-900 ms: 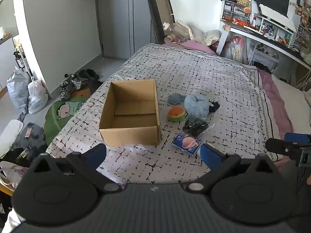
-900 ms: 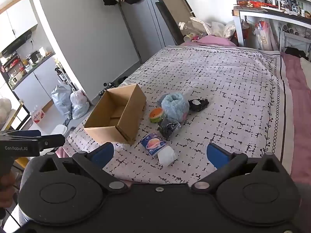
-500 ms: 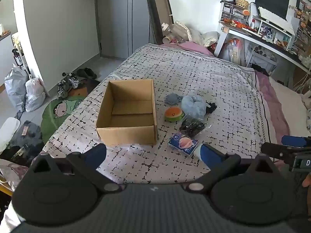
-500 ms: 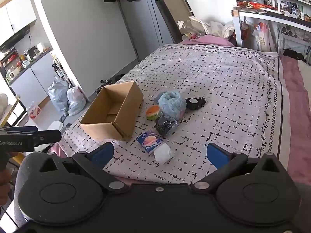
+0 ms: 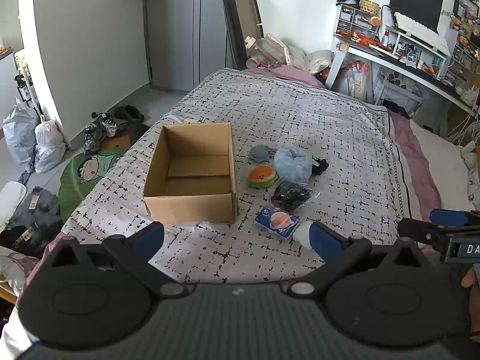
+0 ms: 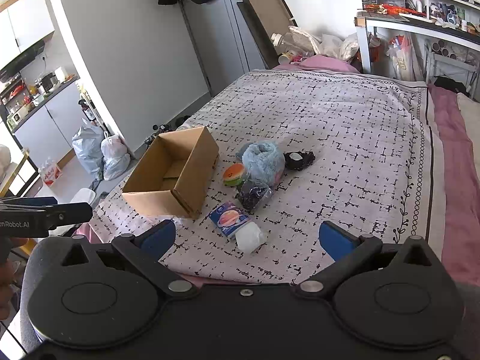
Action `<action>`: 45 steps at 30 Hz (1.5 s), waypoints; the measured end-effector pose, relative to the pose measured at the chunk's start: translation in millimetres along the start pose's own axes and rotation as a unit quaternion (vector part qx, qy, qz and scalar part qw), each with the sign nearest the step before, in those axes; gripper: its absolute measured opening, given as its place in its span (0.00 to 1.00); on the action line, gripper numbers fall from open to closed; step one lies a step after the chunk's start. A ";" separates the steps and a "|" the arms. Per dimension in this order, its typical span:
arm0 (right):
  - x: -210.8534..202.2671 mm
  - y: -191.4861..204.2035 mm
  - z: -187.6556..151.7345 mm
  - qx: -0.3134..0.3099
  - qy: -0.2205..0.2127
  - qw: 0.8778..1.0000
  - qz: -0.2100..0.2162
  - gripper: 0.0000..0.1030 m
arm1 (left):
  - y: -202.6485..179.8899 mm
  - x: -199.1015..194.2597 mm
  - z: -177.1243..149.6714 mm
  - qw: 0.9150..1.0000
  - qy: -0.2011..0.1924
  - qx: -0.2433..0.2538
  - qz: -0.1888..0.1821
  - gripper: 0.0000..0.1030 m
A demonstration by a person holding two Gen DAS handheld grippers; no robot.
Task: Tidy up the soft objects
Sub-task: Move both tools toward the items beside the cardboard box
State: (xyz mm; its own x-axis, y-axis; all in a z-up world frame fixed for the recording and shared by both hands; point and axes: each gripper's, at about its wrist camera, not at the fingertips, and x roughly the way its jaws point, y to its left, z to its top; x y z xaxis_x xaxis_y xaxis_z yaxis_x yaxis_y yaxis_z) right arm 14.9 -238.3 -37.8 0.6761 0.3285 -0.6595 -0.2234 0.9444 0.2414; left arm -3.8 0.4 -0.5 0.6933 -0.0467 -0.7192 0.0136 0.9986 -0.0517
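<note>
An open cardboard box (image 5: 192, 174) stands on the bed (image 5: 330, 126), which is covered with a white quilt with black marks. The box is empty inside, as far as the left wrist view shows. Just to the right of the box lies a small group of soft things. A round orange and green plush toy (image 5: 262, 176) is near the box wall, and a pale blue fluffy ball (image 5: 292, 163) is touching it on the right side. Behind them sits a small grey-blue soft piece (image 5: 260, 153), and a black fabric item (image 5: 320, 165) is just beside the blue ball. In front of the ball there is a clear bag with dark contents (image 5: 292, 195), then a blue packet with a round picture (image 5: 276, 221), and a white soft roll (image 6: 250, 237) touching the end of this packet. The left claw (image 5: 237, 240) hangs over the near edge of the bed with its blue fingers wide apart and nothing between them. The right claw (image 6: 247, 237) is also spread apart and holds nothing, above the same edge, close to the white roll.
</note>
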 end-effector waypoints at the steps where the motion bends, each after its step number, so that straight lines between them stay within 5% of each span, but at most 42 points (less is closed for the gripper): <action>1: 0.0 0.0 0.0 0.000 0.000 1.000 0.000 1.00 | 0.0 -0.3 -0.2 1.000 0.000 -0.001 -0.001 0.99; 45: -1.2 1.0 -1.4 -0.001 -0.002 1.000 -0.002 1.00 | 0.2 0.6 -2.5 1.000 -0.007 -0.015 -0.011 0.99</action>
State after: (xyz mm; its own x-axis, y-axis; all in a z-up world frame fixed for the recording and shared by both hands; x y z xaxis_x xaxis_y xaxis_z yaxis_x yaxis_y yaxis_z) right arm 12.9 -237.8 -37.8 0.6794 0.3241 -0.6583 -0.2223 0.9459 0.2363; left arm -5.2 0.5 -2.7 0.7037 -0.0679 -0.7073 0.0079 0.9961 -0.0878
